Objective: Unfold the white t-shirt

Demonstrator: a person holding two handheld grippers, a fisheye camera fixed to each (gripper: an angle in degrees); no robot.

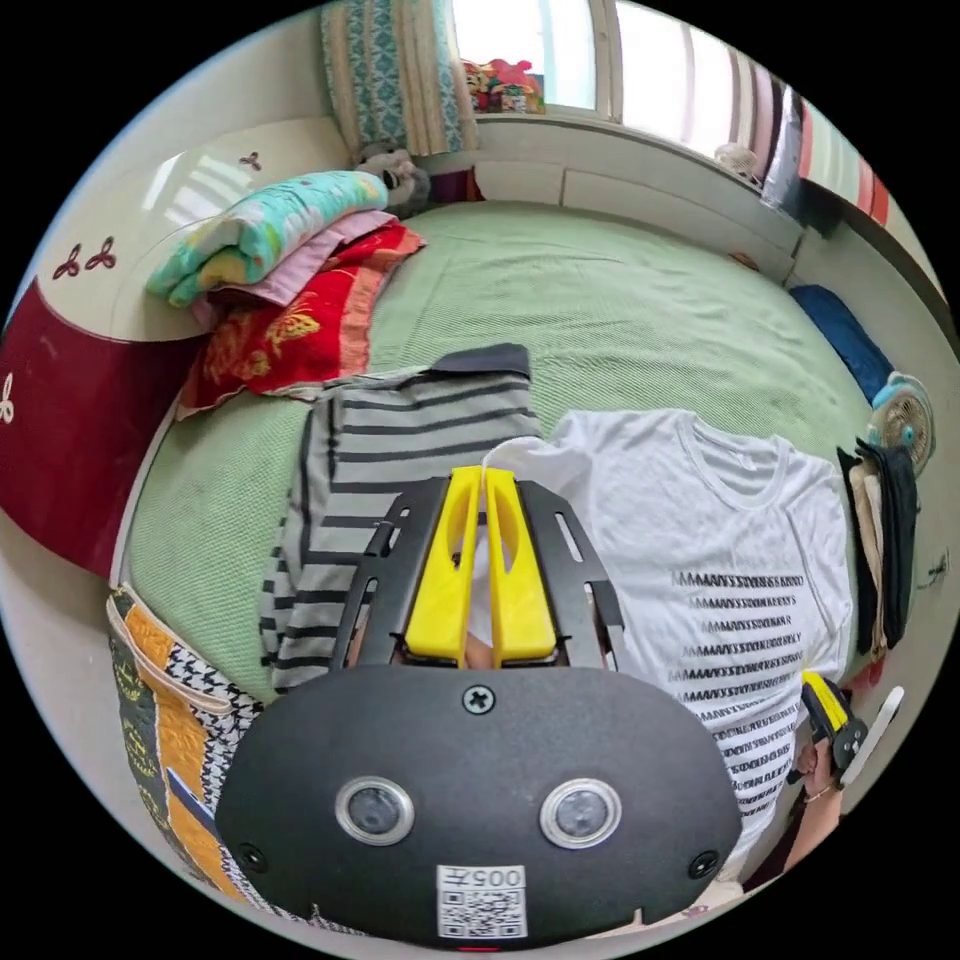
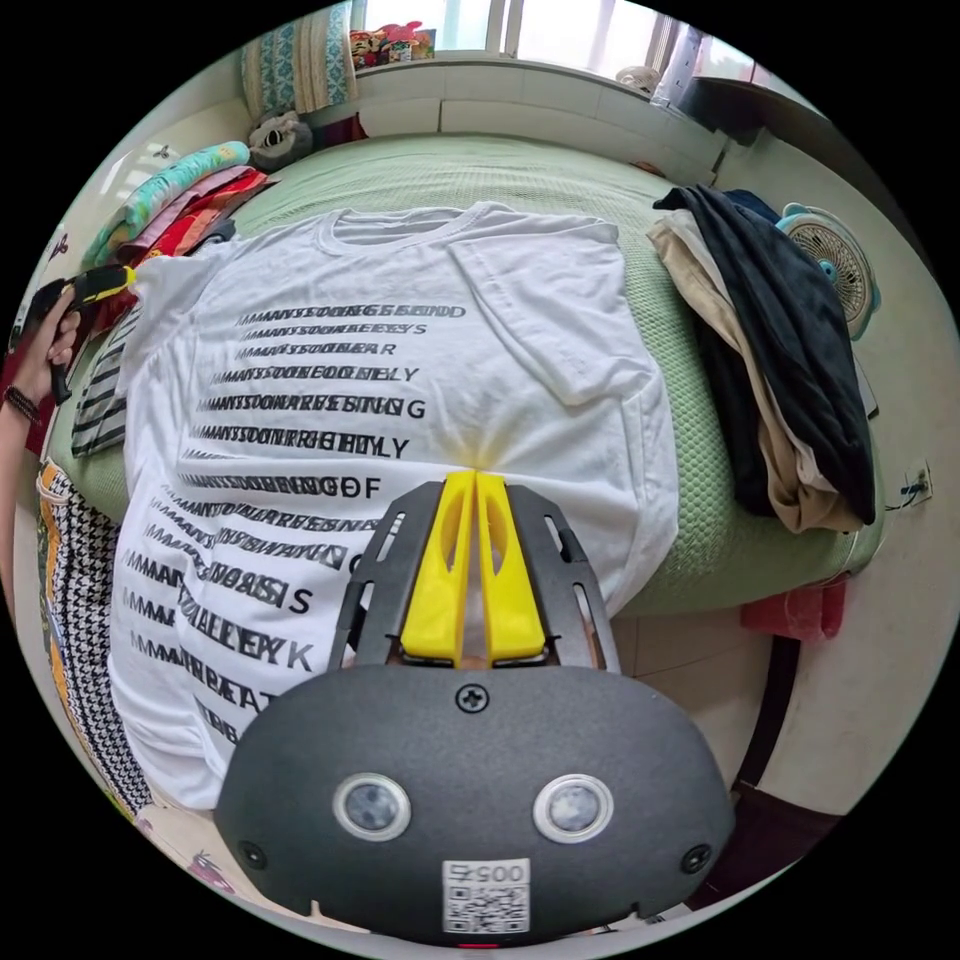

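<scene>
Striped shirt (image 1: pixel 400 470) on green bed (image 1: pixel 620 300), folded blankets (image 1: pixel 280 260), dark clothes pile (image 2: pixel 780 340), fan (image 2: pixel 835 260)

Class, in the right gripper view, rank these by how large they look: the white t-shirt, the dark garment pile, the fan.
1. white t-shirt: largest by far.
2. dark garment pile on the bed's edge.
3. fan: smallest, though it stands farther back, so its true size is unsure.

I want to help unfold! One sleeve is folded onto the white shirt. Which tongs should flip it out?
Right, probably. The right tongs pinch the white t-shirt close beside the folded sleeve; the left tongs hold the far sleeve.
</scene>
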